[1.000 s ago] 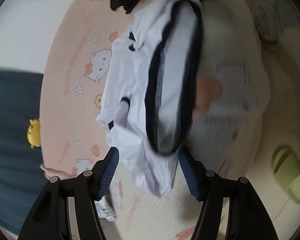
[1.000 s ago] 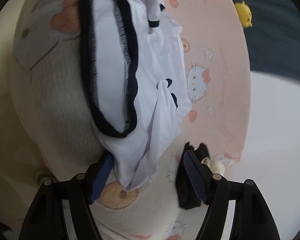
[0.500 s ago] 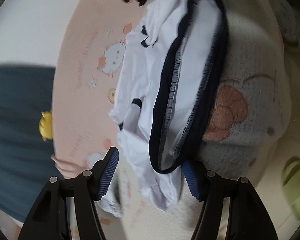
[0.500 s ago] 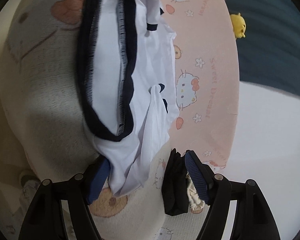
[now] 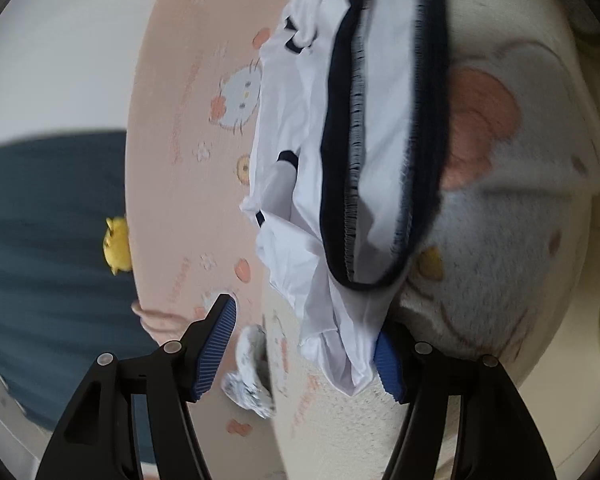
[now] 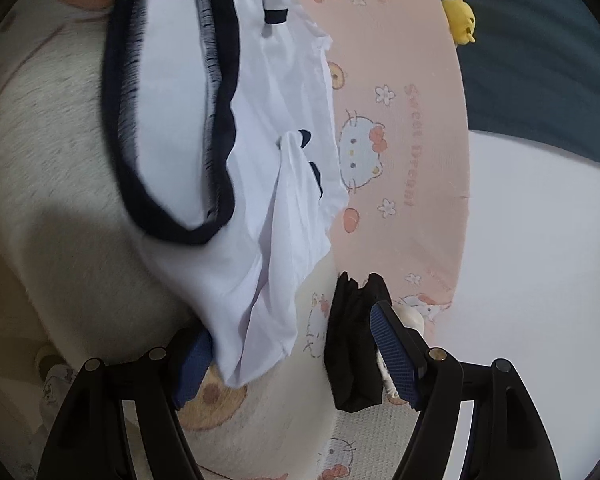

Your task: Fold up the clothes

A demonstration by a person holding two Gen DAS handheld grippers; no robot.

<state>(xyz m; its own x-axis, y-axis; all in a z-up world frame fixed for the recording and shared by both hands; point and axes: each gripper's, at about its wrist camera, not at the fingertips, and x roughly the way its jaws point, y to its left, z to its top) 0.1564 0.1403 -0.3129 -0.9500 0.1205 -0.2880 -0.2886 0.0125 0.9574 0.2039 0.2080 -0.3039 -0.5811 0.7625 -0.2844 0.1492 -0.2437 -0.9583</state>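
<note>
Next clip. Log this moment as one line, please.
step: fold clothes | left gripper: open, white garment edge between jaws | right gripper: open, same garment's other end between jaws | surface: pink blanket

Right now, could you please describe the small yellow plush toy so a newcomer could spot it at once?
Start from the pink cat-print blanket beneath the white navy-trimmed garment. Follow its far edge to the dark teal cloth beside it. The small yellow plush toy sits on that boundary, the only bright yellow, rounded thing among flat fabrics.
</note>
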